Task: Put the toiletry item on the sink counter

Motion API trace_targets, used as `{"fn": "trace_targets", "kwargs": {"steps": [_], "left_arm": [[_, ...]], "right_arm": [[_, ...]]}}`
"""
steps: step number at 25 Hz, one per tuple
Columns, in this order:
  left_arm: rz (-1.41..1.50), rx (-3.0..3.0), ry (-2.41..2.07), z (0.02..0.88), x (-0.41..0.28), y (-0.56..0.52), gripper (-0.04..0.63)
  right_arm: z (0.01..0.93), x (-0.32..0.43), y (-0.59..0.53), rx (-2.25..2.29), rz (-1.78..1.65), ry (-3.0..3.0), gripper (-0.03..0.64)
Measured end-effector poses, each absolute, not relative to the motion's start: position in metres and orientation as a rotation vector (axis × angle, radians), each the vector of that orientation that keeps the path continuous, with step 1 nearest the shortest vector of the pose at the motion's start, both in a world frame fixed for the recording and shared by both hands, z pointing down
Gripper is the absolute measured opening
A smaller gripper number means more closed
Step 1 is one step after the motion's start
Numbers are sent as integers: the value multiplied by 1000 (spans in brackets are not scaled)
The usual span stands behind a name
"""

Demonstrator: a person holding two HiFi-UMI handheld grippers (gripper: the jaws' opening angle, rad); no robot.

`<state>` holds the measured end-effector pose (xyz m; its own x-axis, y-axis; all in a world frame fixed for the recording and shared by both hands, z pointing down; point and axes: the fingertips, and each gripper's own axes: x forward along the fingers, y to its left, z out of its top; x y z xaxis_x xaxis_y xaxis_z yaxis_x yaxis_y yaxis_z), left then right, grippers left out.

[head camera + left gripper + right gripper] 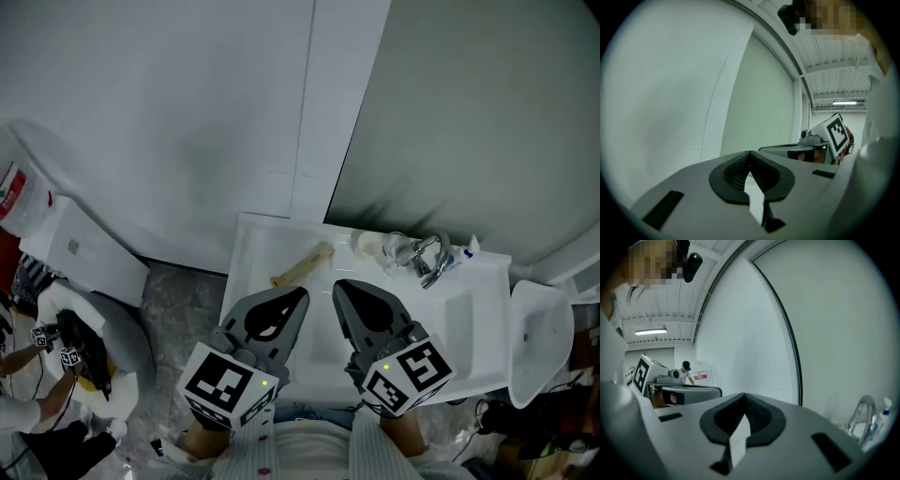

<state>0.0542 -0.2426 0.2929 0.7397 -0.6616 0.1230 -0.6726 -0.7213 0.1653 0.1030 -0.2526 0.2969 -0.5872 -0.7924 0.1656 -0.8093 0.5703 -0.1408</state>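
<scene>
A beige, stick-shaped toiletry item [302,265] lies flat on the left part of the white sink counter [251,246], apart from both grippers. My left gripper [302,292] hovers just on the near side of it, jaws shut with nothing between them; its own view shows the dark pads [757,174] meeting in front of a bare wall. My right gripper [339,284] hangs beside it over the basin, also shut and empty, its pads [754,416] closed together. The toiletry item does not show in either gripper view.
A chrome faucet [431,258], a clear glass [394,248], a white round dish [370,244] and a small bottle with blue on it [466,251] stand at the counter's back right. A white toilet tank [84,251] is at the left and a white bowl [539,337] at the right. A person [47,394] crouches at the lower left.
</scene>
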Motion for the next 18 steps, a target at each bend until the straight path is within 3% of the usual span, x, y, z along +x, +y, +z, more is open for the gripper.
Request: {"fn": "trace_targets", "kwargs": {"steps": [18], "left_arm": [[95, 2735, -1060, 296, 59, -244, 17]], "right_arm": [[304, 104, -254, 1346, 336, -2701, 9]]}}
